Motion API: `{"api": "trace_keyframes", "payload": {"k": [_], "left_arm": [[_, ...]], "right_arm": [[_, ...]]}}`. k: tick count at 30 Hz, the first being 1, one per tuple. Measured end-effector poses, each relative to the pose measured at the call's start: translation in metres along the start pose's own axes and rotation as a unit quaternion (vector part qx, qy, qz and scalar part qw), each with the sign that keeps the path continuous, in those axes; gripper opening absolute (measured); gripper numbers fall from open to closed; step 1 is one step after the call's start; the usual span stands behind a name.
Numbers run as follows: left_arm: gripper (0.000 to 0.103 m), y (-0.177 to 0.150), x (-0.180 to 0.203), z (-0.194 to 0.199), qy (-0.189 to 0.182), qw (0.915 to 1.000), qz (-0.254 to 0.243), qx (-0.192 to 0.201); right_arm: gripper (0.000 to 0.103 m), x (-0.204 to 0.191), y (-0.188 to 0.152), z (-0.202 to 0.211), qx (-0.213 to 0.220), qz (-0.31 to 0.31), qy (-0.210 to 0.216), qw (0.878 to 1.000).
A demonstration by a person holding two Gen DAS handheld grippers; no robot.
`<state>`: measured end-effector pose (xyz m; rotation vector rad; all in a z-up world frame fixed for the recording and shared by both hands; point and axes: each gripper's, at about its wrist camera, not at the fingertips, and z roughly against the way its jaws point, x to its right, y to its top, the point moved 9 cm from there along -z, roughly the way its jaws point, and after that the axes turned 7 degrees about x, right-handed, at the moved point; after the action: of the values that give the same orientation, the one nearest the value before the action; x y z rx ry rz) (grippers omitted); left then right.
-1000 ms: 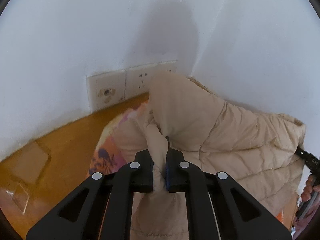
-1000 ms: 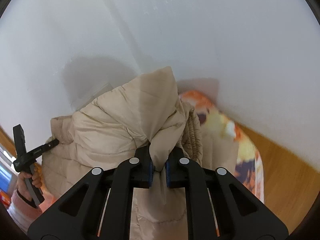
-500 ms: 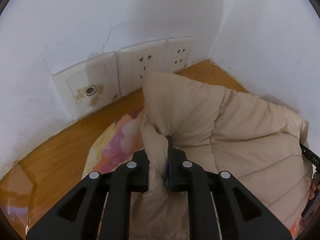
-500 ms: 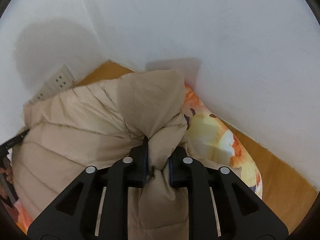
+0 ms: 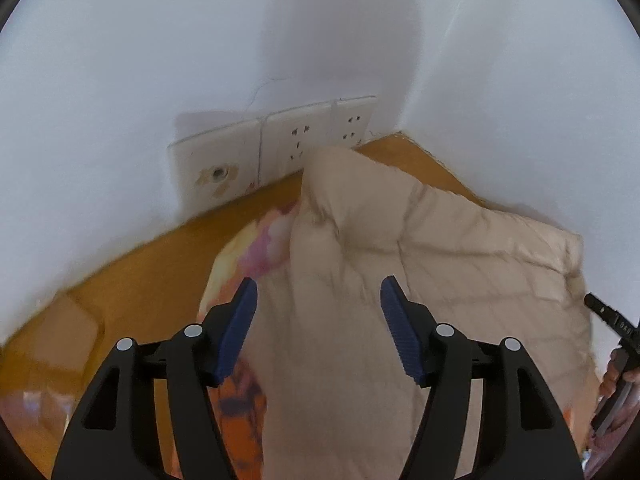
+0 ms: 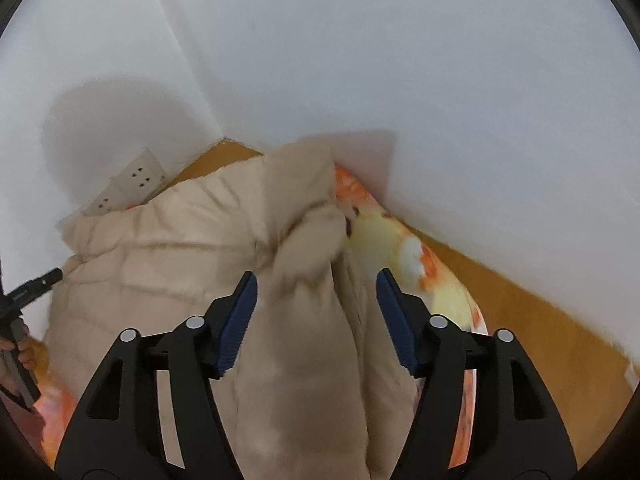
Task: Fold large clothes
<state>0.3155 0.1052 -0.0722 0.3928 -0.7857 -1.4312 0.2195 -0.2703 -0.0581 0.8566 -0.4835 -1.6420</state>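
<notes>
A beige quilted puffer jacket [image 5: 460,256] lies bunched on a colourful orange and yellow floral mat [image 5: 248,252] in the corner of a wooden floor. My left gripper [image 5: 318,300] hangs over the jacket's left end; its jaws are opening, and a loose fold lies between the blue pads [image 5: 240,320] without being pressed. In the right wrist view the jacket [image 6: 160,248] spreads to the left. My right gripper [image 6: 316,292] stands over the right end, jaws opening too, with a sleeve fold lying free between its pads [image 6: 394,316].
White walls meet in a corner right behind the jacket. Wall sockets [image 5: 304,140] sit just above the floor, also seen as sockets [image 6: 138,174] from the right. The floral mat [image 6: 400,248] reaches the right wall. Bare wooden floor [image 5: 132,300] lies at the left.
Both grippers were shut on folds of the jacket and have let go, their jaws now wide apart. The jacket has dropped onto the mat in the corner.
</notes>
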Motion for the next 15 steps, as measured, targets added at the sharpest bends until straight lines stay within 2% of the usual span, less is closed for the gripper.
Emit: {"api": "trace_keyframes", "payload": {"k": [4,7,11,13,15], "left_arm": [[0.074,-0.024,-0.003,0.025,-0.016,0.9994,0.029,-0.006],[0.075,-0.049,-0.008,0.036,-0.022,0.9983,0.05,-0.022],[0.075,-0.076,-0.016,0.043,-0.015,0.997,0.068,-0.034],[0.075,-0.088,-0.018,0.045,-0.018,0.996,0.077,-0.042],[0.075,-0.096,-0.015,0.041,-0.028,0.9952,0.08,-0.05]], "right_arm": [[0.072,0.011,-0.023,0.028,-0.006,-0.032,0.009,0.999],[0.076,0.023,-0.043,0.043,-0.014,-0.072,0.004,0.997],[0.078,0.037,-0.075,0.061,-0.035,-0.089,-0.014,0.995],[0.079,0.038,-0.089,0.064,-0.05,-0.099,-0.009,0.994],[0.081,0.036,-0.102,0.064,-0.065,-0.13,0.014,0.989]]}}
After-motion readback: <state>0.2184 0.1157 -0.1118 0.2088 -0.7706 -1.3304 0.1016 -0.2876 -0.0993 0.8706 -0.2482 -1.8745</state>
